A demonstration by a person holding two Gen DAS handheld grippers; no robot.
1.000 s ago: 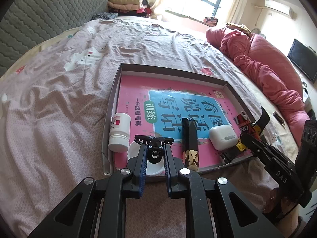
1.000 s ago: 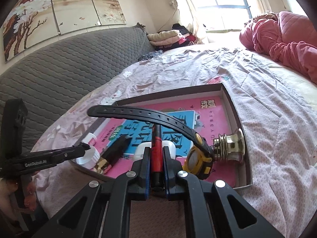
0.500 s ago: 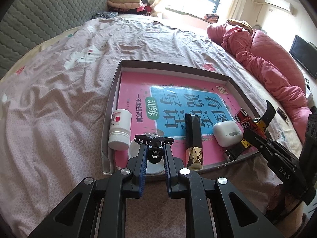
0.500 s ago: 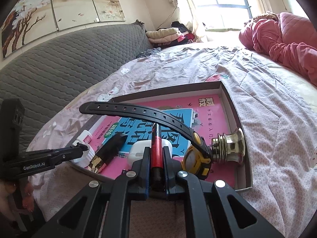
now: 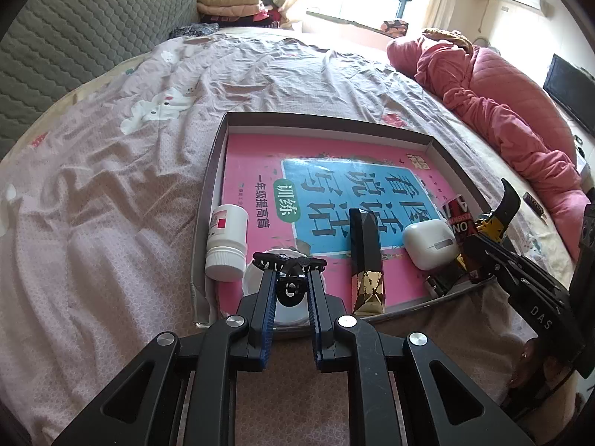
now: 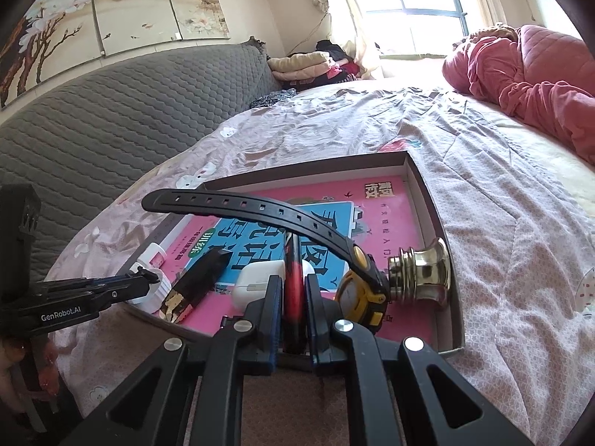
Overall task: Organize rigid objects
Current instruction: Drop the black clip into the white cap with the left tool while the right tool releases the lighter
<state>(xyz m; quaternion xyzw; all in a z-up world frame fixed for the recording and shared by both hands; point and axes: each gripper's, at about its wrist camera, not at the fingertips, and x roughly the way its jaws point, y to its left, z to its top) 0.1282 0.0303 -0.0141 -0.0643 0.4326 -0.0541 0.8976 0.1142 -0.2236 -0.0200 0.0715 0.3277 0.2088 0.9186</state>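
Most things already lie along the near edge of the tray [image 5: 208, 186], while the left gripper [image 5: 290, 260] pinches a black clip [image 5: 292, 288] and the right gripper [image 6: 293, 278] pinches a red pen [image 6: 293, 282], both not yet placed.

- The left tongs [image 5: 289, 260] point forward and down, with the jaws closed on a small black piece that sits between the fingertips [image 5: 268, 258].
- The right tongs [image 6: 293, 282] also point forward and down. The jaws are closed on a thin red and black stick.
- A hand [image 6: 22, 368] holds the handle of the left tongs; only some fingers are visible at the edge.
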